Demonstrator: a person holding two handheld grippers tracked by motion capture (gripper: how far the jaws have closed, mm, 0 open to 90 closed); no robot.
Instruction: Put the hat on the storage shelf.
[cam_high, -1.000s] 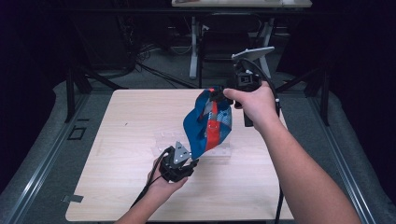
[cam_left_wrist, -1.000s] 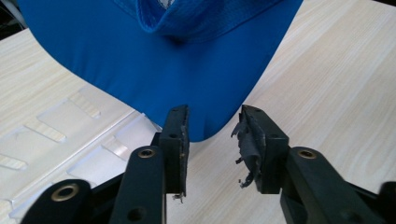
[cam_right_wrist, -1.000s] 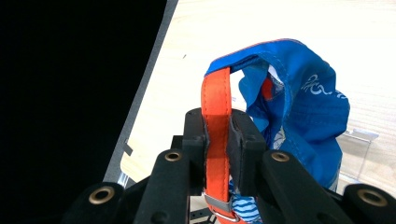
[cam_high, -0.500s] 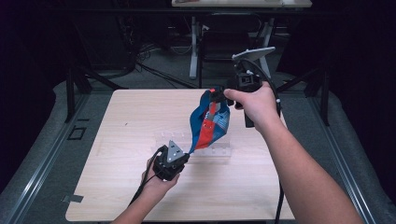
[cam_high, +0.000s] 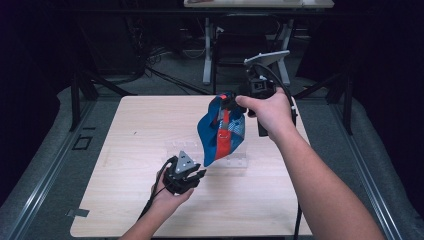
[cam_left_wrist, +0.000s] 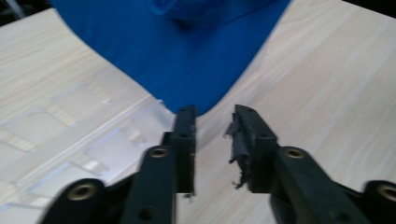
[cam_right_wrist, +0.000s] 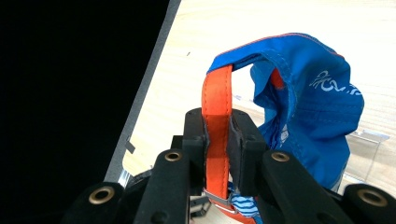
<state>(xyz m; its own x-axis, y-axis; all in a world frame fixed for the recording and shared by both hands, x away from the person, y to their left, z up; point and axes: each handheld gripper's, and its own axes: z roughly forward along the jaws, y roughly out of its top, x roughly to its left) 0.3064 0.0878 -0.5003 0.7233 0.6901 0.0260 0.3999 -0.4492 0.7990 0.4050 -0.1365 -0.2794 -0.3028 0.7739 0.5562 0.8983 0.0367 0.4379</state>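
Note:
A blue cap (cam_high: 220, 132) with an orange strap (cam_right_wrist: 215, 121) hangs above the wooden table (cam_high: 140, 125). My right gripper (cam_high: 227, 102) is shut on that strap, which runs up between its jaws (cam_right_wrist: 217, 130). The cap's blue fabric (cam_right_wrist: 308, 107) droops to a point toward the table. My left gripper (cam_high: 197, 174) sits low, just below and left of that point. Its jaws have just been opening and stand apart (cam_left_wrist: 212, 126). The cap's blue tip (cam_left_wrist: 187, 60) lies just beyond the fingertips, with nothing between them.
A clear plastic stand (cam_high: 235, 161) lies on the table under the cap, also seen as pale ridges (cam_left_wrist: 93, 140) beside the left jaw. Dark floor, cables and table legs lie beyond the far edge. Bare wood spreads to the left.
The cap's hanging fabric has drawn in narrower and its tip now points down at the left gripper. The left hand shifted slightly left. The right hand has kept still.

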